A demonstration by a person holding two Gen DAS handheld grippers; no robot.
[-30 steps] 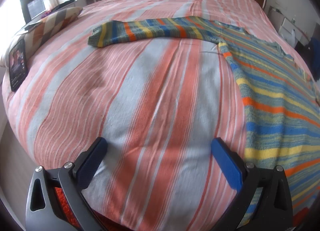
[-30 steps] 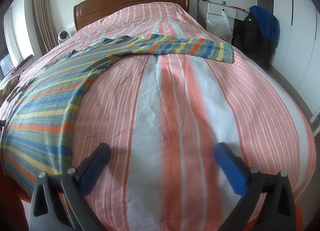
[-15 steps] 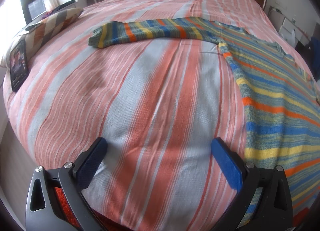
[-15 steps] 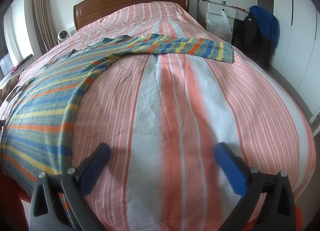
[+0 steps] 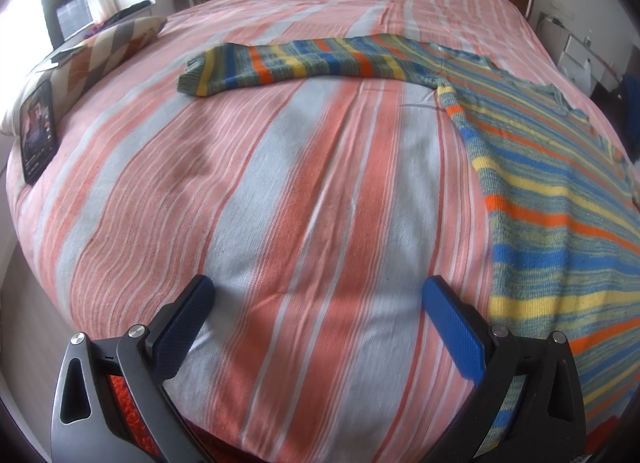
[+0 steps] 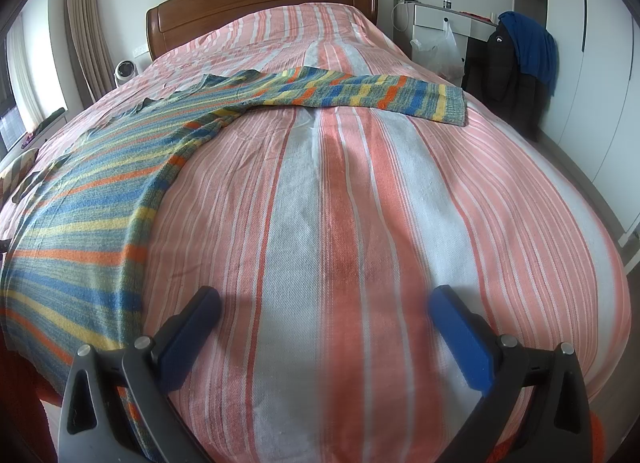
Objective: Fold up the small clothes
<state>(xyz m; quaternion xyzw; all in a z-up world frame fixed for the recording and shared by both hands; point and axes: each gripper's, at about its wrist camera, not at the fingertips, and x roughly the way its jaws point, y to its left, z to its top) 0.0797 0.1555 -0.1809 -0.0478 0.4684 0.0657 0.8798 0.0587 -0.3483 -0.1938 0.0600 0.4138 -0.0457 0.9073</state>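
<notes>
Hovering over bare bedspread: left hand-held gripper (image 5: 318, 309) has its jaws spread wide with nothing between them, low over the near edge of the bed (image 5: 320, 191). Right hand-held gripper (image 6: 324, 317) is the same, released and empty.

Striped knit sweater (image 5: 560, 199) lies flat on the bed between the two grippers: its body is just right of the left gripper's right finger and left of the right gripper. Left sleeve (image 5: 288, 65) runs out straight across the bed, well ahead of the left gripper; right sleeve (image 6: 372, 97) likewise, well ahead of the right one. Hem seems to hang at the near edge, partly hidden behind the gripper frames.

Progress, my read: garment spread and smoothed, zero folds in. Still to do: both sleeves in over the body, then fold the body.

Off to the far left: a phone (image 5: 37, 130) leaning by a patterned cushion (image 5: 108, 47), clear of the work.
</notes>
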